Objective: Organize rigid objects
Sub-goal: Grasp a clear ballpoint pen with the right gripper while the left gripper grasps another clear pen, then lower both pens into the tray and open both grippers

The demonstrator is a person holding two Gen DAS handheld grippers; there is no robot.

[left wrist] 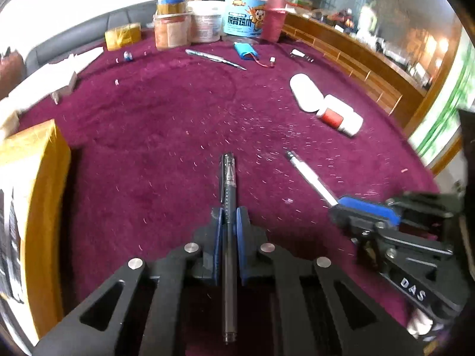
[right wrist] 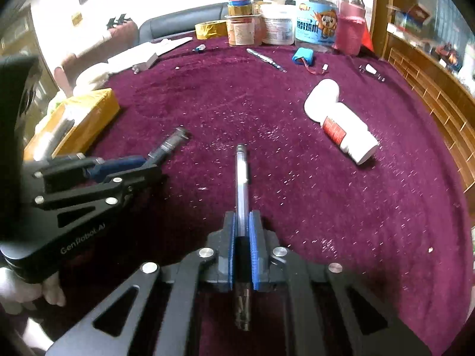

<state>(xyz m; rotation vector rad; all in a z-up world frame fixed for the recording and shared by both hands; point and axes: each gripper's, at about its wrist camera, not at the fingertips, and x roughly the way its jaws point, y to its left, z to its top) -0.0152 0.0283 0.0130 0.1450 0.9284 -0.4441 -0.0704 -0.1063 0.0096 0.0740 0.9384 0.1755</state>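
Both tongs [left wrist: 229, 218] [right wrist: 242, 222] clamp pens: left dark pen [left wrist: 228, 178], right clear pen [right wrist: 241, 178].

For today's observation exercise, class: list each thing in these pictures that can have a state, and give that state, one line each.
Left gripper: jaws shut on the dark pen.
Dark pen: capped, held off the cloth.
Right gripper: jaws shut on the clear pen.
Clear pen: held, pointing forward.
White bottle: lying on its side, cap on.
Silver pen: lying flat on the cloth.
Blue battery: lying flat, unplugged.
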